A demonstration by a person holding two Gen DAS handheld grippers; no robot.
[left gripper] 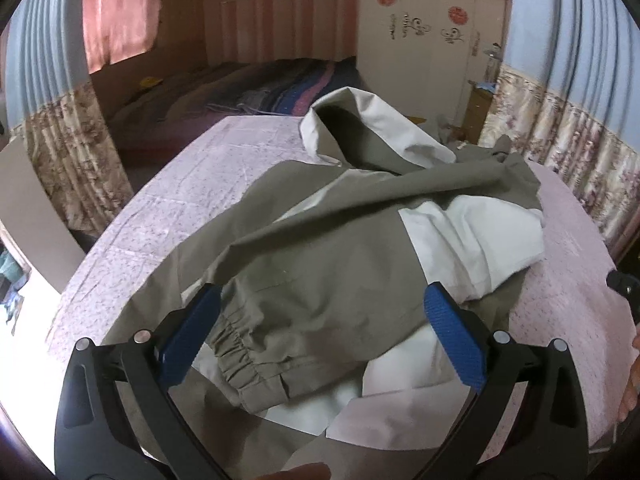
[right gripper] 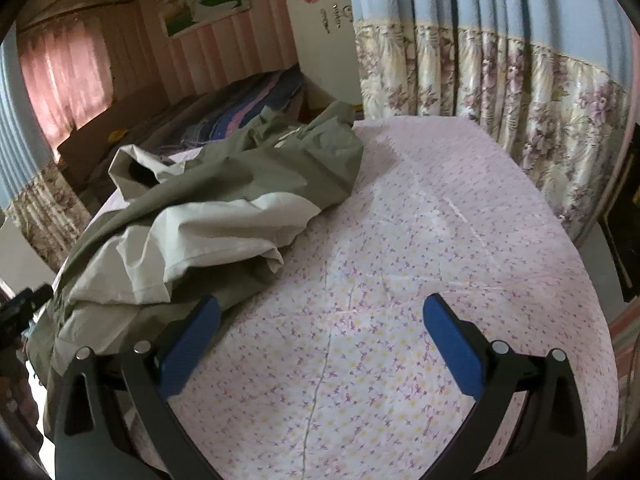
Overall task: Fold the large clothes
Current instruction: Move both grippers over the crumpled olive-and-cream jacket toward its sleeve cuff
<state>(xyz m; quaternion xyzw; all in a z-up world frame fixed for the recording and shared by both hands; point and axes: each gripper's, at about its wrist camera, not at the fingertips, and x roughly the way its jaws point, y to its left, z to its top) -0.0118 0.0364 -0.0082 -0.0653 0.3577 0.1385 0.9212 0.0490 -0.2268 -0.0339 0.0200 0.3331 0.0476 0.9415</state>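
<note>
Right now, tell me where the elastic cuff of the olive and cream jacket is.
In the left wrist view the elastic cuff lies low and left on the olive and cream jacket, just inside the open left gripper's left finger.

Right tongs [right gripper: 322, 314]: hanging with blue pads spread wide, gripping nothing, over the floral-sheeted bench [right gripper: 440, 240]. Olive-and-cream jacket [right gripper: 208, 216]: lying crumpled along the bench's left side, just beside the left pad. Flowered curtain [right gripper: 500, 80]: hanging behind.

A table covered in pink floral cloth [right gripper: 400, 280] carried a crumpled olive-and-white jacket [left gripper: 320, 248] toward its left edge.
</note>
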